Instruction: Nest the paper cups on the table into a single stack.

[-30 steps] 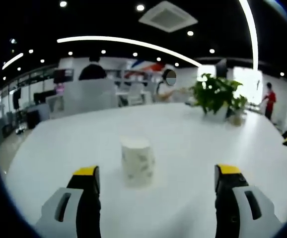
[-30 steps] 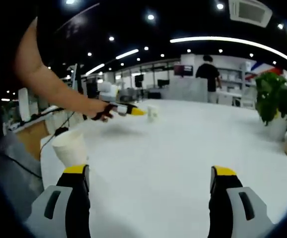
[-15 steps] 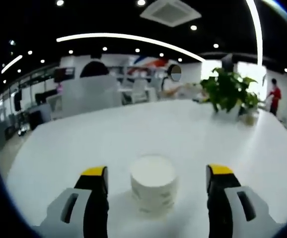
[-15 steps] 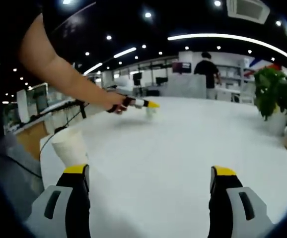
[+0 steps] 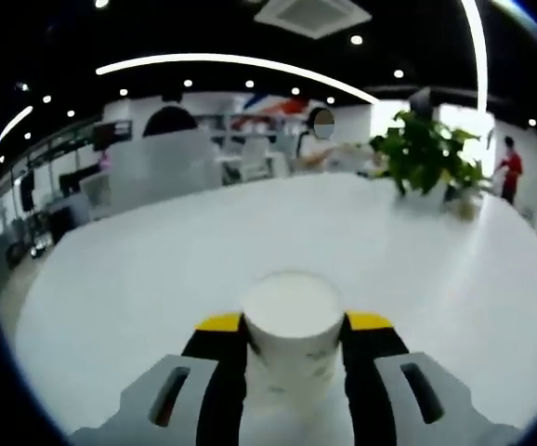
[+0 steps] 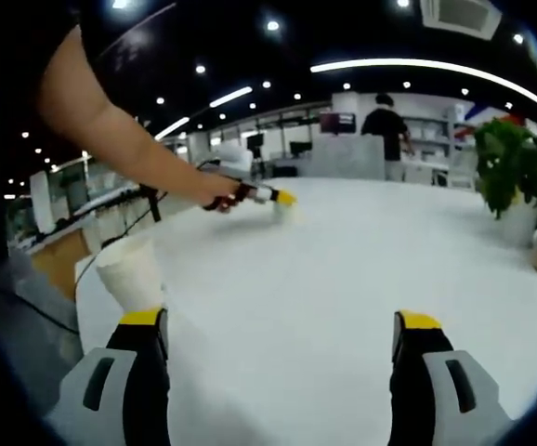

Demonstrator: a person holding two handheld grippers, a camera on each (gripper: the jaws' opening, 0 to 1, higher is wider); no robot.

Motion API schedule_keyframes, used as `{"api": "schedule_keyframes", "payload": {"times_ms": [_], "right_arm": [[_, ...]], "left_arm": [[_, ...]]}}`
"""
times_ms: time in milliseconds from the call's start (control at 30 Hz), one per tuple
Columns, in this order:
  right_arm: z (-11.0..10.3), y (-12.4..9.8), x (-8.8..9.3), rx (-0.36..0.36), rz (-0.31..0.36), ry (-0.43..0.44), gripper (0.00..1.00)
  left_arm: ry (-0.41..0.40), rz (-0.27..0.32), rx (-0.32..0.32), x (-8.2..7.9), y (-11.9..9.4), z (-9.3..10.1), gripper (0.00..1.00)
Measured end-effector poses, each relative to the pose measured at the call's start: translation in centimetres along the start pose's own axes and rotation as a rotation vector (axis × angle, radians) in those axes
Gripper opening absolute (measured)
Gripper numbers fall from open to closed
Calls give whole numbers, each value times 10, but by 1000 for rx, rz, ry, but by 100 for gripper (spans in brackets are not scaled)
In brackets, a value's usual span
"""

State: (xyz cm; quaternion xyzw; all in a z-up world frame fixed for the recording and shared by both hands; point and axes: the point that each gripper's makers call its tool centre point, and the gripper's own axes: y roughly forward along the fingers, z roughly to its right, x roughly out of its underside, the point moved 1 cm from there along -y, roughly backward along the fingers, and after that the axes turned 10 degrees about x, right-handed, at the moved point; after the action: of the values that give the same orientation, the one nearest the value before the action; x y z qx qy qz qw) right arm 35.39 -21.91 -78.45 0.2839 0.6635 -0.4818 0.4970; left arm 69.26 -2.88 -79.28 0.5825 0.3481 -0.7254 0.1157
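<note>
A white paper cup (image 5: 292, 325) with a faint print stands on the white table (image 5: 138, 279), and my left gripper (image 5: 294, 323) is shut on its sides, yellow tips pressing both flanks. In the right gripper view, that same left gripper (image 6: 273, 196) shows far off in a person's hand, its tips at the small cup (image 6: 283, 210). A second paper cup (image 6: 131, 272) stands near the table's left edge, just above my right gripper's left jaw and outside the gap. My right gripper (image 6: 281, 321) is open over bare table (image 6: 343, 269).
A potted green plant (image 5: 426, 153) stands at the table's far right, also the plant (image 6: 519, 172) in the right gripper view. The person's arm (image 6: 120, 139) reaches across the left side. People and office furniture stand beyond the table.
My left gripper has moved forward around the cup and closed its jaws on it. The right gripper has stayed open and almost still.
</note>
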Motion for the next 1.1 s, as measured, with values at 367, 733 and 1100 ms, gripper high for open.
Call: {"api": "schedule_keyframes", "payload": {"times_ms": [367, 733, 1100], "right_arm": [[-4, -1, 0, -2, -5, -19, 98], [-11, -1, -9, -10, 10, -30, 98], [-12, -5, -10, -11, 7, -32, 97]], "left_arm": [[39, -8, 10, -10, -6, 1, 36], [61, -56, 35, -21, -16, 3, 36], [76, -39, 60, -58, -27, 8, 36]]}}
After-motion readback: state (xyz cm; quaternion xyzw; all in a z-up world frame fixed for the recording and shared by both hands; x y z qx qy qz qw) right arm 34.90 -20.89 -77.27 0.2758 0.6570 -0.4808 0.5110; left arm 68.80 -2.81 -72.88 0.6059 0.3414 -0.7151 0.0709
